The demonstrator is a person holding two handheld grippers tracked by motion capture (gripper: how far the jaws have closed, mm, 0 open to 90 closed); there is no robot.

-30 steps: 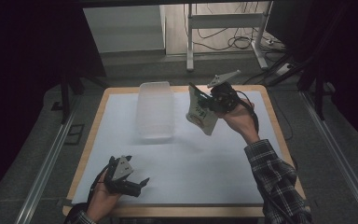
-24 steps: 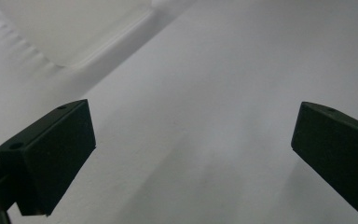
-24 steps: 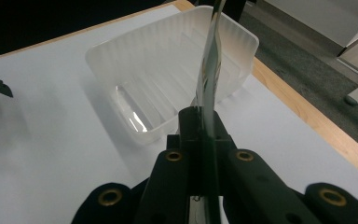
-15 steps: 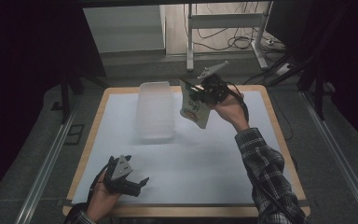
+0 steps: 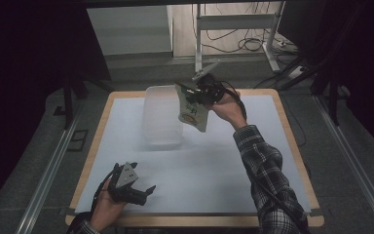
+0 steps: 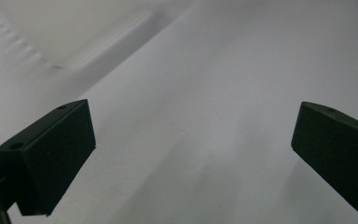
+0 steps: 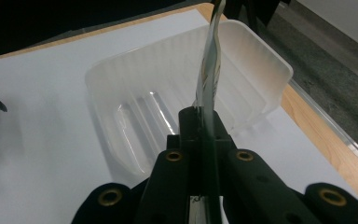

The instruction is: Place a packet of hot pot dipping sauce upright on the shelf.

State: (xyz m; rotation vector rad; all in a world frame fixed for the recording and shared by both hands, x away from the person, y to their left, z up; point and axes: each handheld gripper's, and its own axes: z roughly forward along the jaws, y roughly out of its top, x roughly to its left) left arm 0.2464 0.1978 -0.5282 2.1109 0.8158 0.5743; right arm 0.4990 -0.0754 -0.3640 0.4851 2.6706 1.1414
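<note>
Hanging clamped in the right gripper [image 5: 197, 93], the flat packet [image 5: 193, 111] is hovering at the clear tray's [image 5: 161, 122] three o'clock rim, not yet dropped inside. At seven o'clock, the left gripper [image 5: 145, 193] is idling wide-jawed and empty.

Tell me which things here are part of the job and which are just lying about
Part of the job:
- packet, clamped in the right gripper
- clear plastic tray

Just lying about:
- left gripper, open, low over the white table sheet
- cables on the floor behind the table
</note>
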